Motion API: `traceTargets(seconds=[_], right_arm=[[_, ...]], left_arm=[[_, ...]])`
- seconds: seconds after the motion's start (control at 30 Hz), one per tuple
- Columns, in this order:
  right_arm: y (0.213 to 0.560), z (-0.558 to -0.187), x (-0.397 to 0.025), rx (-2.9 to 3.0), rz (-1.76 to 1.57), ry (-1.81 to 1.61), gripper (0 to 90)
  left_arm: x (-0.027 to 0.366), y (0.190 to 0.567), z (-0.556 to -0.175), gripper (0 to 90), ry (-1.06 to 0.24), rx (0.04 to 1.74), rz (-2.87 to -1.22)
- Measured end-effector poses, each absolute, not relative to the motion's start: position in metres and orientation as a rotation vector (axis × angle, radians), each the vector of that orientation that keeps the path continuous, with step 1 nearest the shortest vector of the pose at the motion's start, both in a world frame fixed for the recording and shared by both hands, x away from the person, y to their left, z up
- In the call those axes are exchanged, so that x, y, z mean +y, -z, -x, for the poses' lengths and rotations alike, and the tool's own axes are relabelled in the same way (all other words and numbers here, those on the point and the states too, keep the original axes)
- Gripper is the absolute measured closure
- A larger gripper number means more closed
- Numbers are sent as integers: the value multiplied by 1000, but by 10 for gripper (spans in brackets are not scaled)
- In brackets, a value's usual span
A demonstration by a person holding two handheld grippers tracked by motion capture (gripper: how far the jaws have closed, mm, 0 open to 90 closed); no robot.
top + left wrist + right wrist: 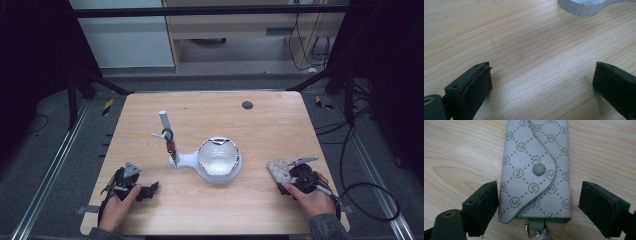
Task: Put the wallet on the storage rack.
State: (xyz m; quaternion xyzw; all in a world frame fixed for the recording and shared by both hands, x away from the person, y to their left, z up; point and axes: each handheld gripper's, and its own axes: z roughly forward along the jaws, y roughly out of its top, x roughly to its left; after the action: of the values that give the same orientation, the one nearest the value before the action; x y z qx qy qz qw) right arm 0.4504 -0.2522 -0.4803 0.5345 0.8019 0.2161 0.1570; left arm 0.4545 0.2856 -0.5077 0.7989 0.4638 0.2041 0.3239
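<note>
Straddling the key pouch [535, 170] with my right claw [539, 205], jaws spread and one touching its edge, I judge the pouch, flat on the surface [210, 210], soft and light; I'd pinch across its sides. My left claw [541, 82] gapes empty.

You face a pale wooden counter [280, 125] on a grey carpeted floor [45, 145]. Metal rails [50, 170] flank it left and right. Far behind stand a light wooden cabinet [240, 35] and a white panel [125, 40]; black cables [360, 165] trail at the right.
</note>
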Motion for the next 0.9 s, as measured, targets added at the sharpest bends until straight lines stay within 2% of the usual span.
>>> traceTargets(seconds=[0.4,0.6,0.9], right_arm=[[481,-450,-251,2336,-1476,-609,297],[470,-447,-250,2374,-1391,-602,309],[431,-437,-239,2464,-1201,-597,310]], left_arm=[[285,508,-454,11,-537,1212,-2095],[285,509,-454,10,-538,1211,-2088],[285,509,-455,2,-537,1203,-2096]])
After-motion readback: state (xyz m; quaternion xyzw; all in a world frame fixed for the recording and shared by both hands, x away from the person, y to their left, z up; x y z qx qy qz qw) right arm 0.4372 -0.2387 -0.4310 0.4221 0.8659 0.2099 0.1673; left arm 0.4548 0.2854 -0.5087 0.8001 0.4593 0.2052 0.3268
